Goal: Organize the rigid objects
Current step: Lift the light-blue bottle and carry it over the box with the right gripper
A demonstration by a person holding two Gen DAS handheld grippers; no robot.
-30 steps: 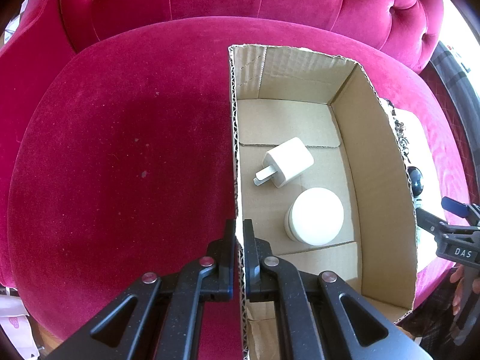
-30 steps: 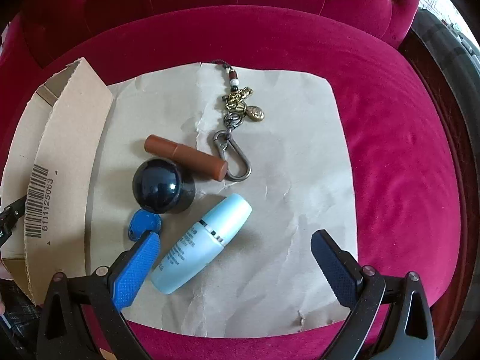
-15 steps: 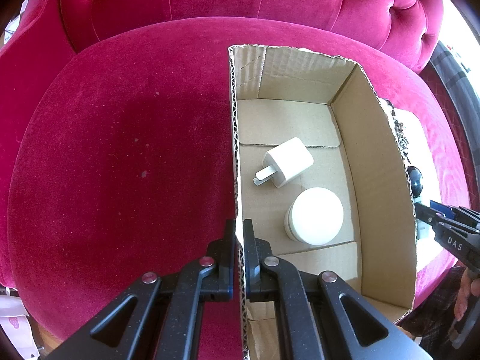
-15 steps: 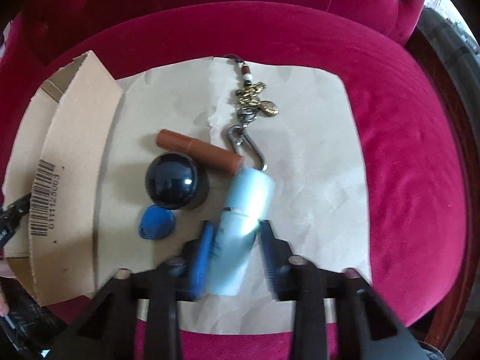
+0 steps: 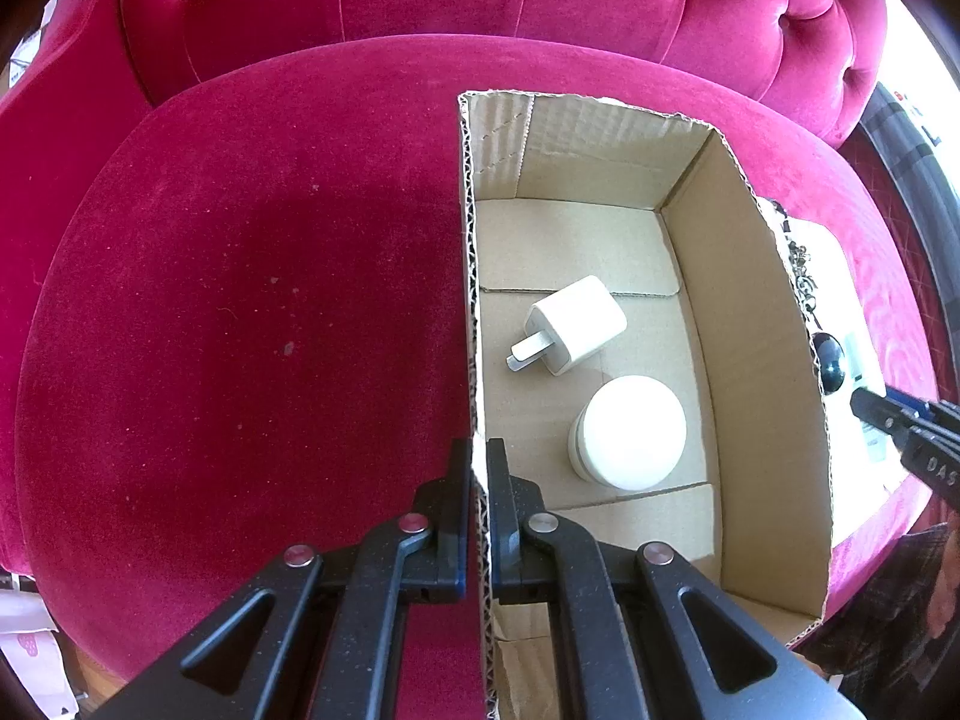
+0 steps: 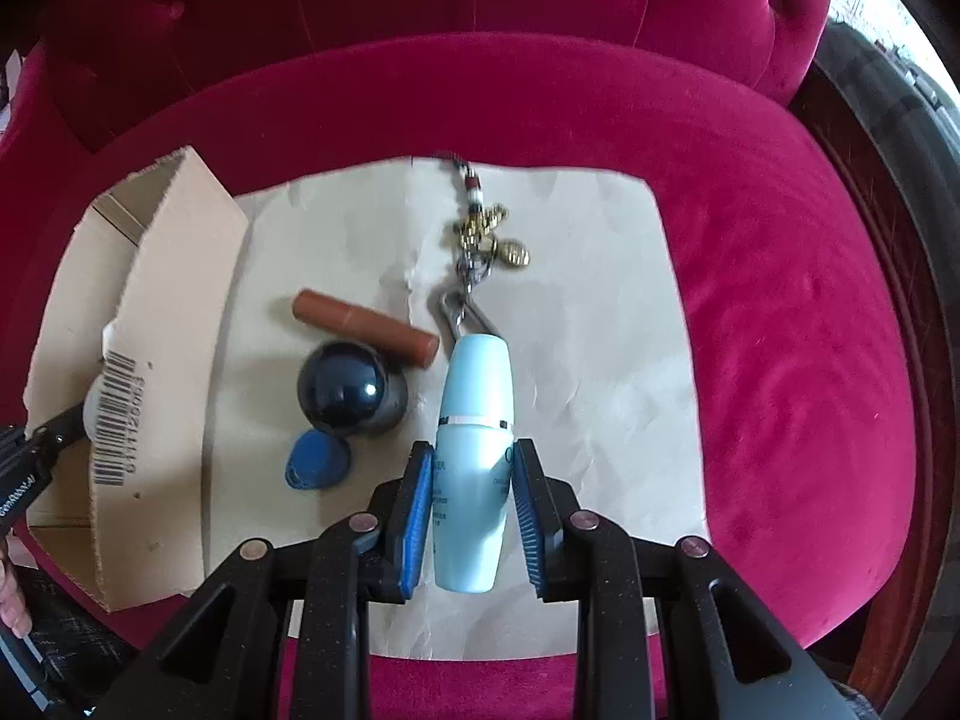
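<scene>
My left gripper (image 5: 478, 468) is shut on the left wall of an open cardboard box (image 5: 762, 360) that sits on the red velvet seat. Inside the box lie a white plug charger (image 5: 576, 324) and a round white jar (image 5: 630, 432). My right gripper (image 6: 474, 468) is shut on a pale blue bottle (image 6: 477, 420) and holds it over the brown paper sheet (image 6: 600, 360). On the paper lie a brown tube (image 6: 363, 327), a dark glossy ball (image 6: 345, 387), a blue tag (image 6: 315, 459) and a keychain with brass charms (image 6: 480, 240).
The box (image 6: 156, 360) stands at the left of the paper in the right wrist view, with a barcode on its wall. The tufted red seat back (image 5: 480, 12) rises behind. A dark frame (image 6: 888, 150) runs along the seat's right side.
My right gripper closed on the pale blue bottle, which turned from slanted to pointing straight ahead and now sits between the jaws. My left gripper has kept its hold on the box wall.
</scene>
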